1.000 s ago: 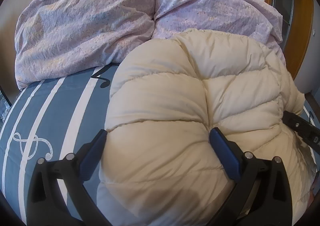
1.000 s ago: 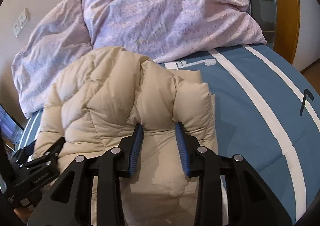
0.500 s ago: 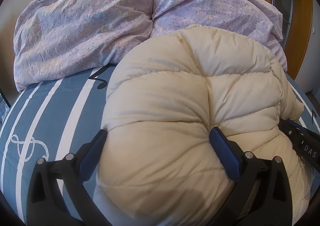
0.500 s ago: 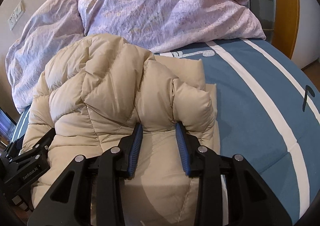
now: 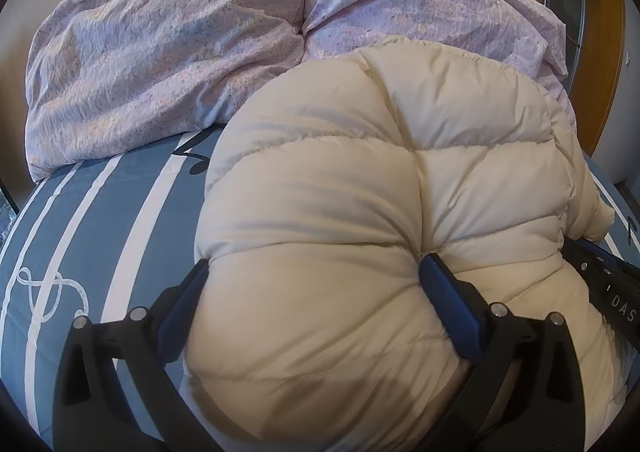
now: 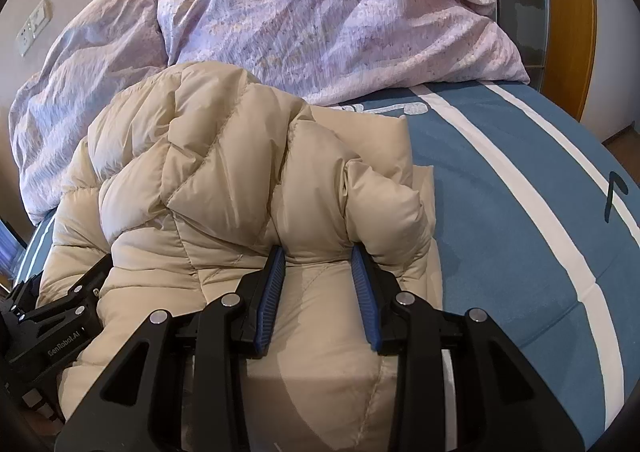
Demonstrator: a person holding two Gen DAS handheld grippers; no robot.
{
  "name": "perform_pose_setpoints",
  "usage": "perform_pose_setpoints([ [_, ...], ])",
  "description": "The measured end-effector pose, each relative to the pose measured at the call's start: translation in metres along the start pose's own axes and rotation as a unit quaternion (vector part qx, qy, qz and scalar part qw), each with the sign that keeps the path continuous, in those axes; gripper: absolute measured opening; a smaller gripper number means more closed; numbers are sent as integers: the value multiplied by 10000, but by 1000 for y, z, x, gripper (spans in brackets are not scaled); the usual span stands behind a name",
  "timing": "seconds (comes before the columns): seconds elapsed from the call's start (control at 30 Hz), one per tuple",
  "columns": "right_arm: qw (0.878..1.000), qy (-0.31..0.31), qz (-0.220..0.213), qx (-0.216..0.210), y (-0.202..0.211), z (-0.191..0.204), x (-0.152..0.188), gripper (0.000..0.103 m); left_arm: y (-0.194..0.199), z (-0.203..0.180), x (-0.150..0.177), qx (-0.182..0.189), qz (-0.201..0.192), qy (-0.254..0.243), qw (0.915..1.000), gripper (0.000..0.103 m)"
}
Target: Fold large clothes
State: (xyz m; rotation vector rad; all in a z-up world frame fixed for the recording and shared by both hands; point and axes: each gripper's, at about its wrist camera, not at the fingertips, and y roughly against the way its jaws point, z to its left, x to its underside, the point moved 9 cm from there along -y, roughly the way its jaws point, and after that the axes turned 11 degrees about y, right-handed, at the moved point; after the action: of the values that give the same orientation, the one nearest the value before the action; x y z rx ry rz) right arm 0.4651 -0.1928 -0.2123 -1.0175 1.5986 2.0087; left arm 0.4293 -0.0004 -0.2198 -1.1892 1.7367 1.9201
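Observation:
A cream puffy down jacket (image 5: 360, 212) lies on the bed and is bunched up into a tall fold; it also shows in the right wrist view (image 6: 224, 180). My left gripper (image 5: 316, 272) has its jaws wide apart around a thick bulge of the jacket's near edge. My right gripper (image 6: 318, 252) is shut on a narrower fold of the jacket's near right edge and holds it raised over the flat lower layer. The right gripper's body shows at the right edge of the left wrist view (image 5: 608, 284), and the left gripper's body shows at the lower left of the right wrist view (image 6: 52, 328).
The bed has a blue cover with white stripes and music-note prints (image 6: 520, 212). A rumpled lilac duvet (image 5: 180, 52) is piled at the head of the bed, just behind the jacket. A wooden frame (image 6: 568, 12) stands at the far right.
Both grippers have carried the jacket's near edge forward toward the duvet. The raised fold has grown taller and rolled further over the lower layer.

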Motion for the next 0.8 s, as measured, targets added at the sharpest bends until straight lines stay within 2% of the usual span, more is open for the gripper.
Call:
perform_pose_setpoints([
  [0.8,10000,-29,-33,-72,0,0,0,37,-5,0,2,-55,49,-37,10000,101],
])
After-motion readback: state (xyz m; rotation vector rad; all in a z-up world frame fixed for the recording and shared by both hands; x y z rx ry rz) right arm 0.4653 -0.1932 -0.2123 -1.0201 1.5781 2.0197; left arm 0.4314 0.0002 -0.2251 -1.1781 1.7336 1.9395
